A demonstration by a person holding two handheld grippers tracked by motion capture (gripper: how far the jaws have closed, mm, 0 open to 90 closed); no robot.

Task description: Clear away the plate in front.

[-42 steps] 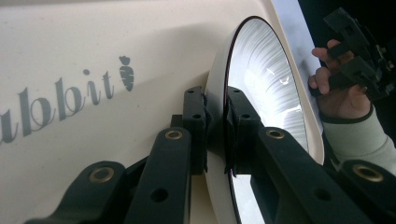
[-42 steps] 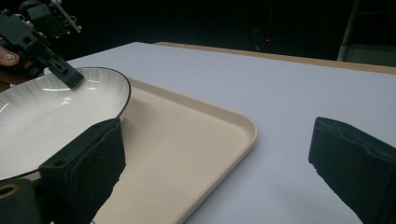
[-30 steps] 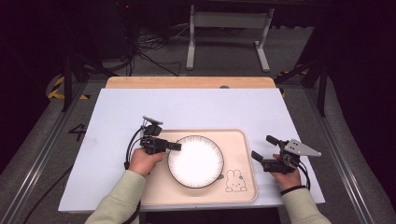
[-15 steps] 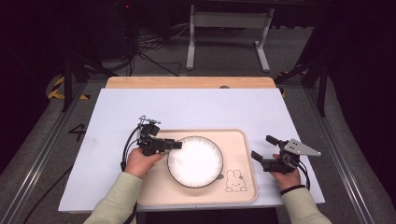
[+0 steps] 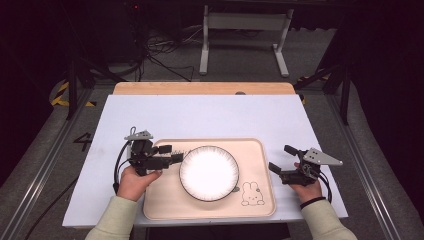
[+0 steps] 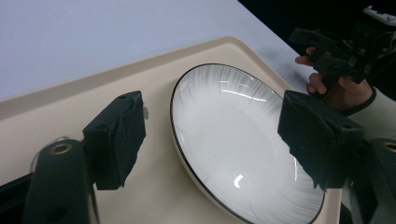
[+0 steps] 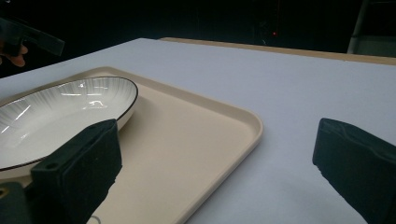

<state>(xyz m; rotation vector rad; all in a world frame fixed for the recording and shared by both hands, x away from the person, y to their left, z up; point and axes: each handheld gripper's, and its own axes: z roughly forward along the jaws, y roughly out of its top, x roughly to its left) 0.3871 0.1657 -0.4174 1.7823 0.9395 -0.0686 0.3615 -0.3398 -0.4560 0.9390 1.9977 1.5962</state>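
My left gripper [image 5: 172,154] hangs just beside the left rim of the plate [image 5: 209,173], its jaws spread wide, one over the bare tray [image 5: 260,200] and the other over the plate's near edge as the left gripper view shows it, with nothing pinched. The plate sits in the middle of the tray, flat on its base, white with fine grey streaks and a thin dark rim. I take it for glazed ceramic: stiff, fairly heavy for its size, slick under rubber pads and ready to chip if it drops or knocks the tray's lip. The only sensible hold is the rim, where the wall curves up off the tray and leaves room for a lower jaw to slide beneath; I would bite deep and squarely so it cannot swing or slip out. My right gripper [image 5: 281,158] waits on the table [image 5: 210,115] just off the tray's right edge, also spread and holding nothing. The tray's raised lip rings the plate on all sides, so any lift has to clear that first. Beyond it the white table is bare to the back and to both sides, giving plenty of room, though the front edge lies close to my forearms.
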